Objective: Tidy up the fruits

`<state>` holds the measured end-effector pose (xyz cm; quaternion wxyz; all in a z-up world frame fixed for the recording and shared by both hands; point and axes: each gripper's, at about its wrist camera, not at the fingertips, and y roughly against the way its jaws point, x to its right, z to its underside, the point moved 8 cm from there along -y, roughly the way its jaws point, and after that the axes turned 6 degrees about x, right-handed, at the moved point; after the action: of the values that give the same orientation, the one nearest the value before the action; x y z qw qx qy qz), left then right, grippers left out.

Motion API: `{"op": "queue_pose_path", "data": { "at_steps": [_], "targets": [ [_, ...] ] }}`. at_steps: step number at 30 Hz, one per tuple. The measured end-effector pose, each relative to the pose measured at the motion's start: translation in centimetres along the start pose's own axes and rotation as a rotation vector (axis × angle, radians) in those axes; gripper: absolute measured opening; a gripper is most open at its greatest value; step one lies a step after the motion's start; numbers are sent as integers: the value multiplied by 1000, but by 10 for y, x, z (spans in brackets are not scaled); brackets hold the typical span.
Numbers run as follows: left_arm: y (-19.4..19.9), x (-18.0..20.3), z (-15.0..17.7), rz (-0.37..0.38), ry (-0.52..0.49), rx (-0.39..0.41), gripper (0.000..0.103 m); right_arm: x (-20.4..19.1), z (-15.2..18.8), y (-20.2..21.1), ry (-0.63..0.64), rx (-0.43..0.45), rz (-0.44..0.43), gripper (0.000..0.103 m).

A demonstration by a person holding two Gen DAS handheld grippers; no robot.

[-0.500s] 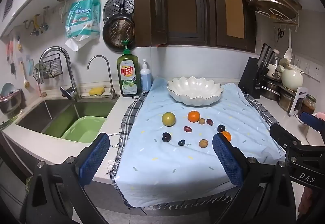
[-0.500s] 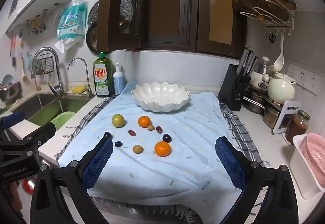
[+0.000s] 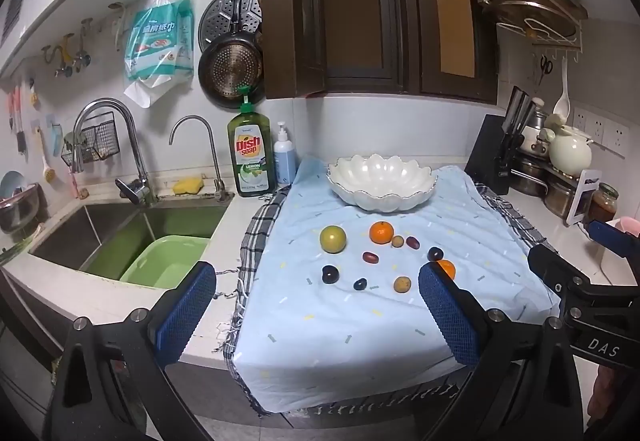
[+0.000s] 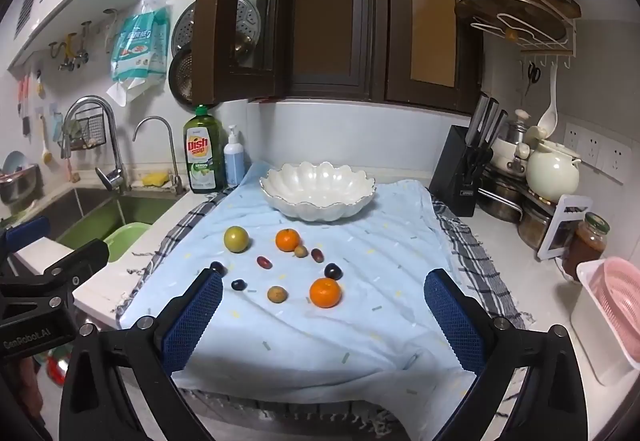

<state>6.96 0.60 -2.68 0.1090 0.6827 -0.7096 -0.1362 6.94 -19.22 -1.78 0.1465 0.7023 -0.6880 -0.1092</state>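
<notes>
On the counter (image 4: 516, 277) a blue cloth (image 4: 320, 341) holds loose fruits (image 4: 287, 240) below the white bowl (image 4: 318, 189). Nothing has moved. The left gripper (image 3: 316, 317) and right gripper (image 4: 322, 321) stay wide open, holding nothing.

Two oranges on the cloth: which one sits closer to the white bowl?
The orange beside the yellow-green fruit, nearer the white bowl. The other orange lies closer to the fingers, by the cloth's front.

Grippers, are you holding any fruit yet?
No. The left gripper and right gripper are both open and hold nothing. All the fruit, like the near orange, lies on the blue cloth.
</notes>
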Motion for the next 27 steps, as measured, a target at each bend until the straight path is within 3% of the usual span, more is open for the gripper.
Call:
{"op": "queue_pose_path", "data": {
  "at_steps": [27],
  "targets": [
    [-1, -10, 4, 33, -6, -24, 103, -5, 0, 0, 0, -1, 4, 102]
  ]
}}
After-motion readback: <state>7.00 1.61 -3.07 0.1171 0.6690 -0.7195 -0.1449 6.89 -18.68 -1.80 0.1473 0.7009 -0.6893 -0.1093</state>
